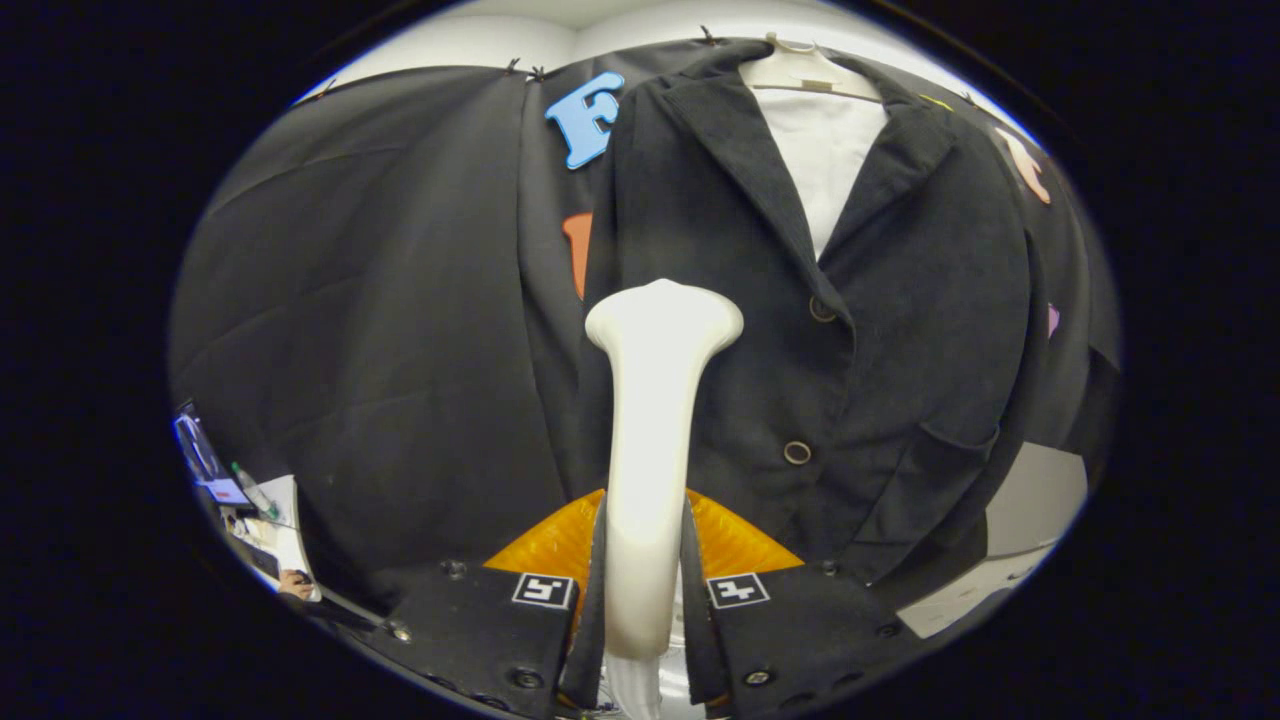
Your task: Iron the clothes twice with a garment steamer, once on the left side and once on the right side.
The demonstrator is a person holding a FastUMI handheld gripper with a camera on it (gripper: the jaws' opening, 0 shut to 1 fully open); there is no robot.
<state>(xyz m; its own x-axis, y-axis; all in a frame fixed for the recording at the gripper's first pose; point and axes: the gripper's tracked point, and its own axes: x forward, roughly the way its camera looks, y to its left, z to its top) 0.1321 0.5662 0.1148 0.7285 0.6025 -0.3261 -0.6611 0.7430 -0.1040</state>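
Your gripper (pixel 645 600) is clenched on the garment steamer (pixel 650 470): both fingers press the sides of its handle, and its flared head rises beyond the fingertips. The landmark is the dark jacket (pixel 800 330), which hangs on a pale hanger (pixel 810 72) over a white shirt (pixel 825 160), buttoned at the front. The steamer head sits over the jacket's panel on the far side of the buttons (pixel 797 452) from the flap pocket (pixel 955 440), roughly level with the upper button. Contact with the cloth cannot be confirmed. No steam shows. My judgement: you are on one side's pass; completed passes cannot be verified, and the pocket-side panel likely remains.
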